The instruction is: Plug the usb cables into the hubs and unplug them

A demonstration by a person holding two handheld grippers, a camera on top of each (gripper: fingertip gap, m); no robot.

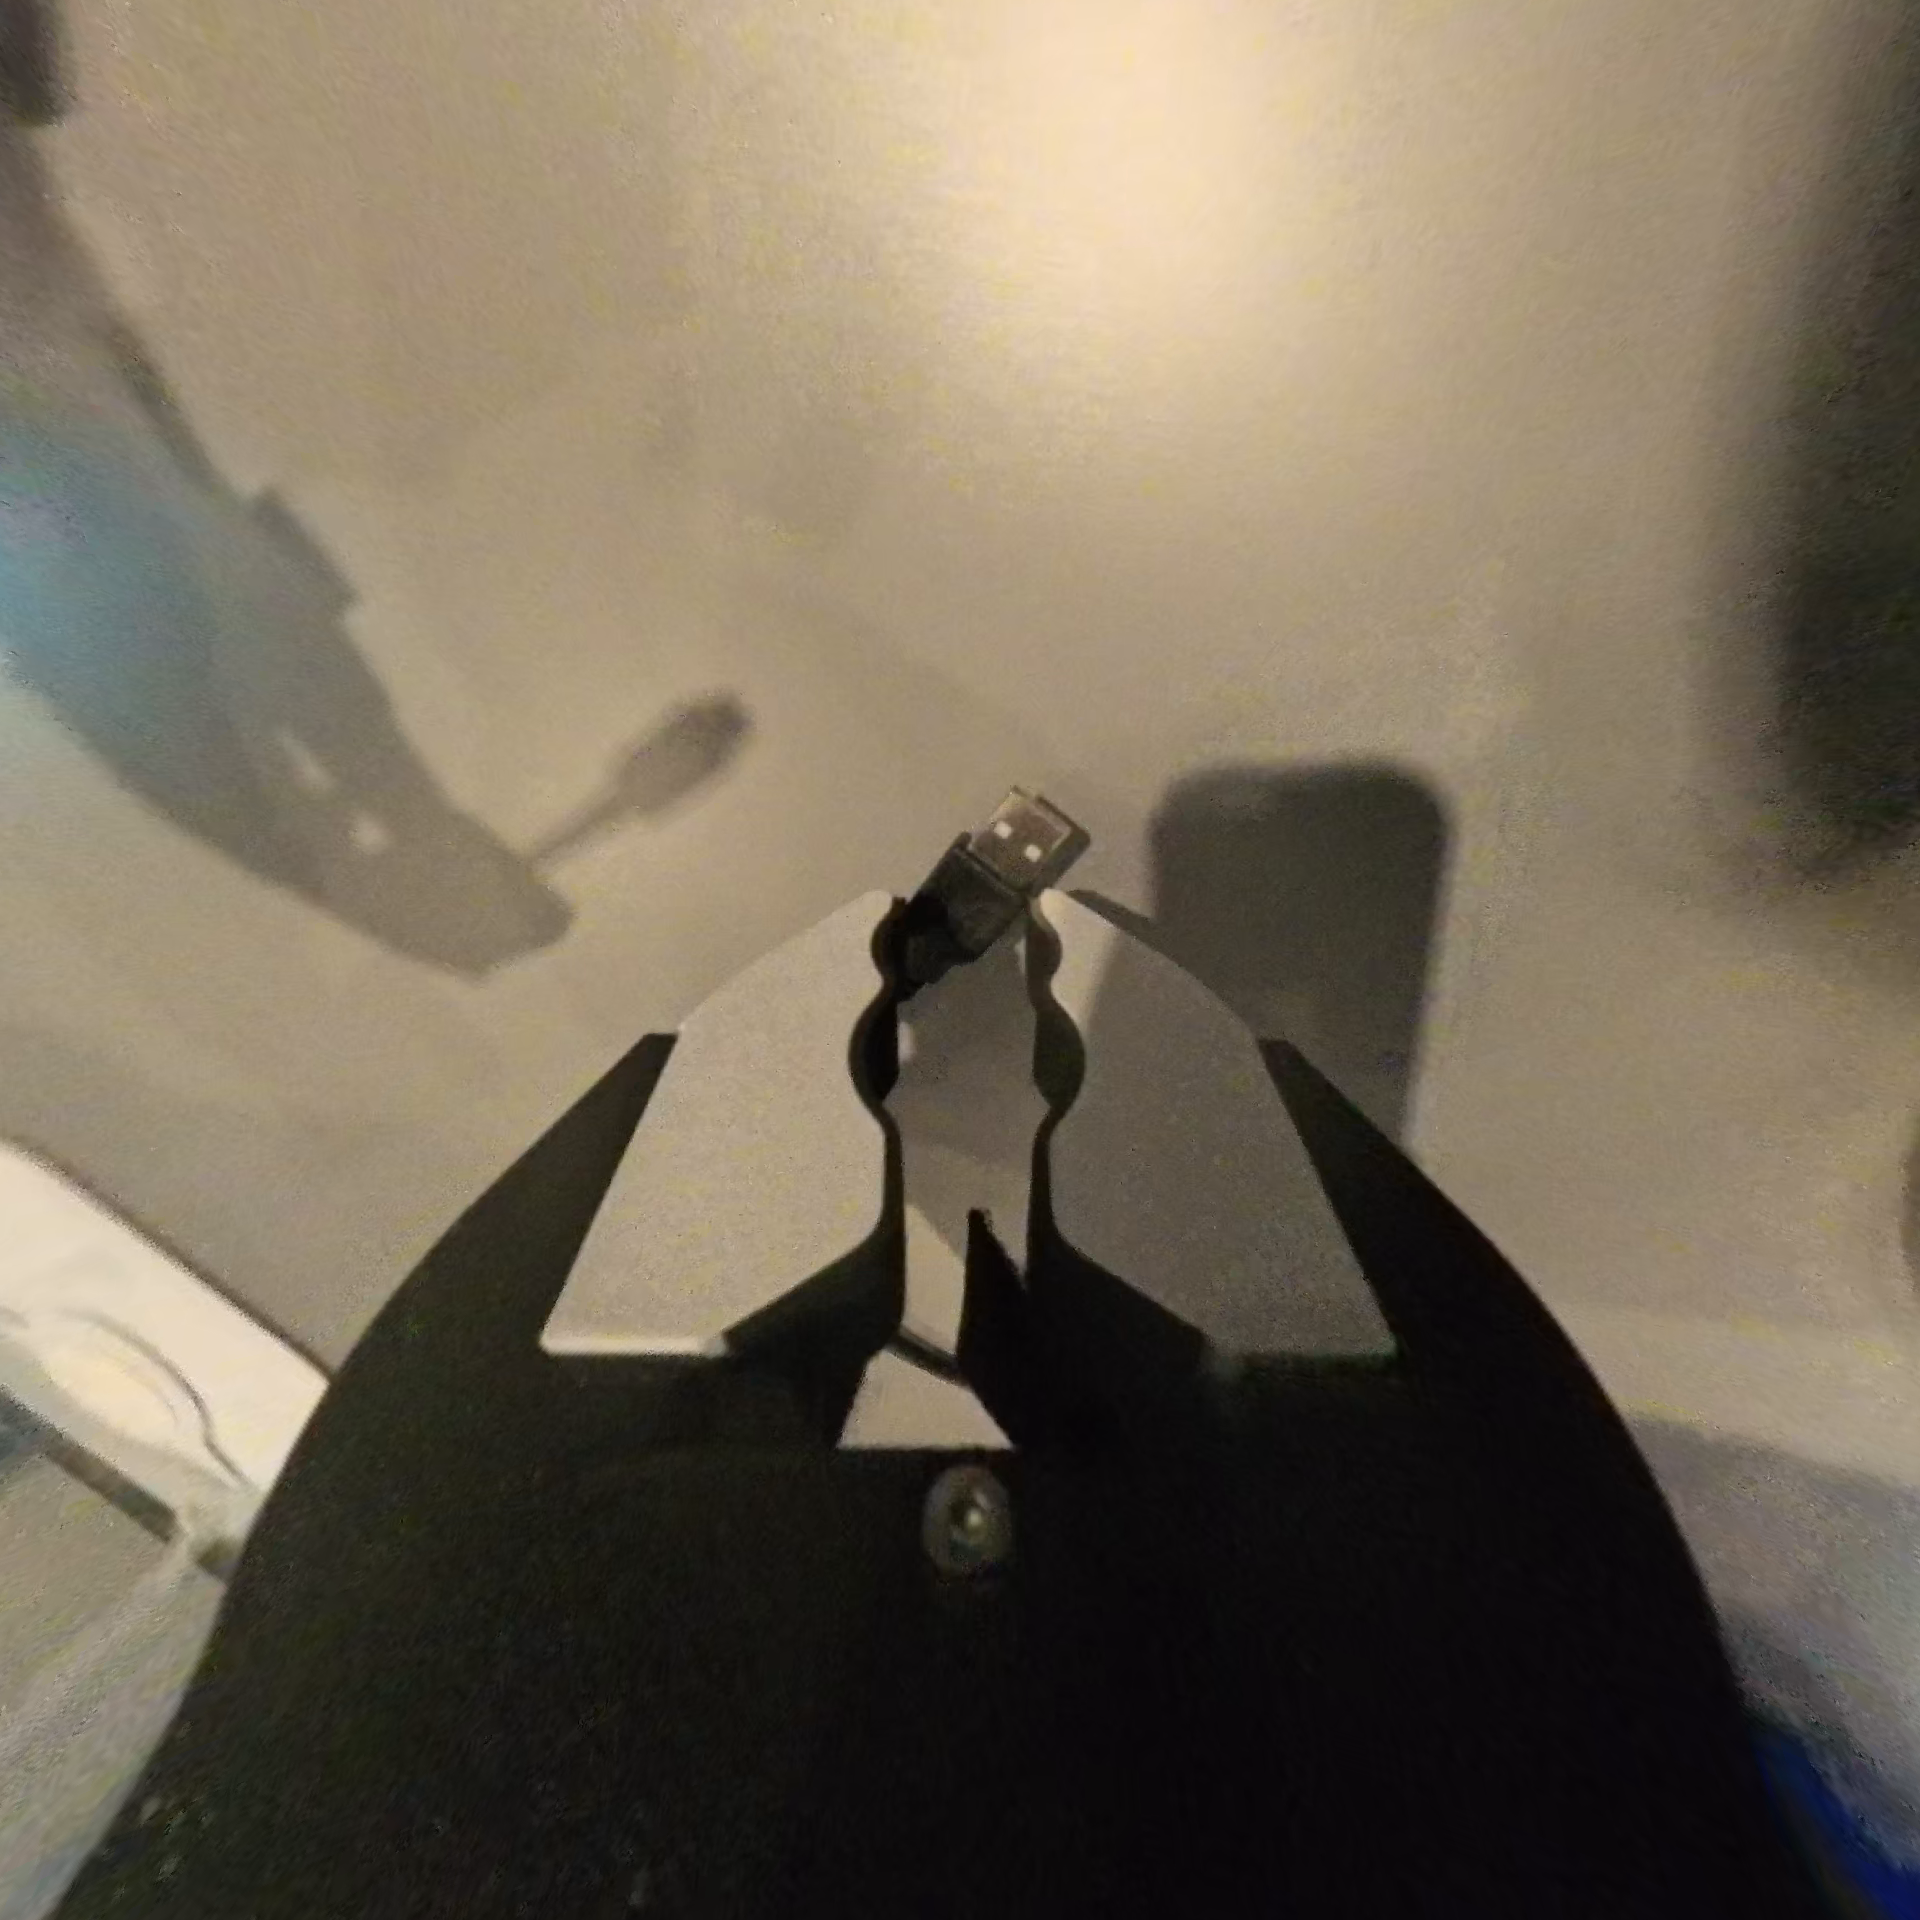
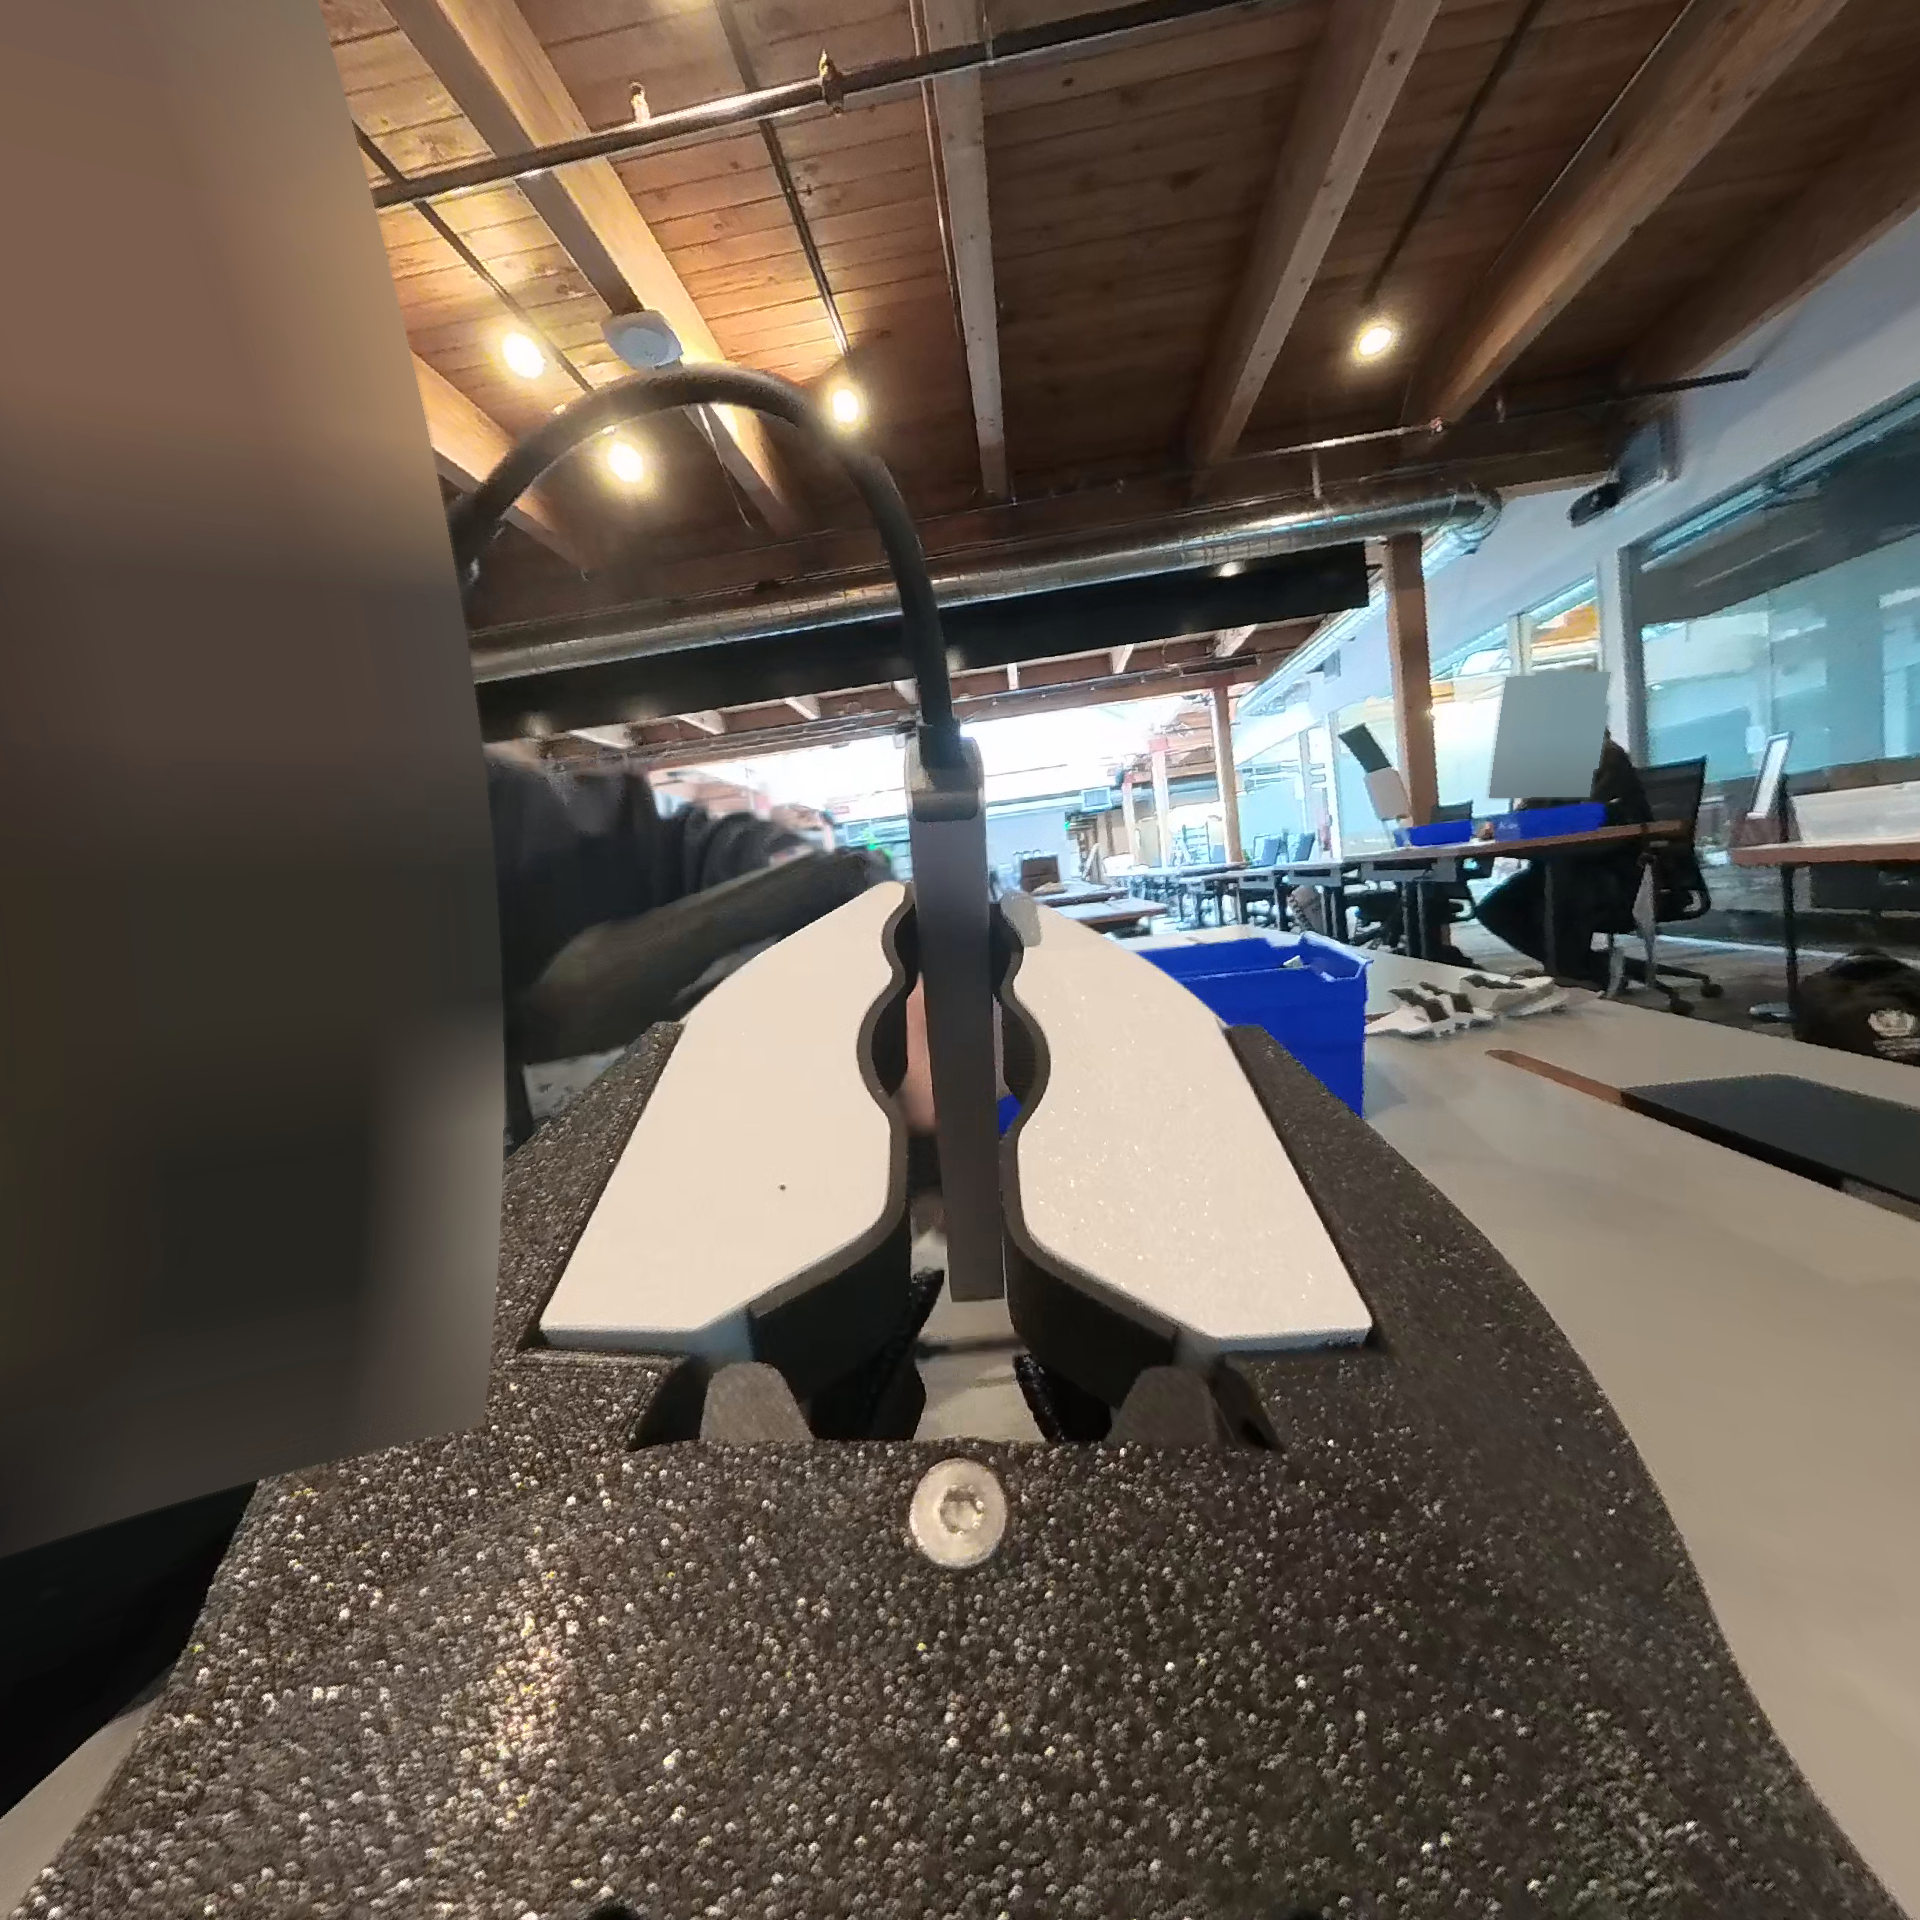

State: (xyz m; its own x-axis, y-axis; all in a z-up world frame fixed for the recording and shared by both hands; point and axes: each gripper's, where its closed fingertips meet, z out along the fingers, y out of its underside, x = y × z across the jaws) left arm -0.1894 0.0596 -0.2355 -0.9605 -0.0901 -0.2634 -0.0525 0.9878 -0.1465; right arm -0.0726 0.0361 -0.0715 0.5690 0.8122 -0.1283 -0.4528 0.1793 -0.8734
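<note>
A wooden ceiling (image 2: 1143, 260) of planks and beams fills the upper part of the right wrist view, crossed by a dark pipe and set with round lamps. Below it a long grey table (image 2: 1610, 1299) runs off to the far right. A dark sleeve (image 2: 623, 904) is seen at the left, behind the gripper, beside a blurred patch. A blue bin (image 2: 1278, 997) stands on the table just beyond the right gripper's tips, partly hidden by them; small white and black parts lie farther right, and a flat black mat (image 2: 1787, 1117) lies near the right edge.

The right gripper (image 2: 956, 925) is seen with grainy black housing and smooth pale grey fingers (image 2: 1143, 1143) with wavy inner edges. A slim grey hub (image 2: 951, 1039) is clamped edge-on and upright between them. From its far, upper end a black cord (image 2: 831, 436) arches up and over to the left.

In the left wrist view a pale, dimly lit surface (image 1: 935, 468) is faced, with blurred shadows thrown across it. The left gripper (image 1: 971, 909) is closed almost fully on the black body of a usb plug (image 1: 997, 868), pinched at the very fingertips. The plug's metal end is tilted up and to the right, clear of the tips. Its cable cannot be made out.
</note>
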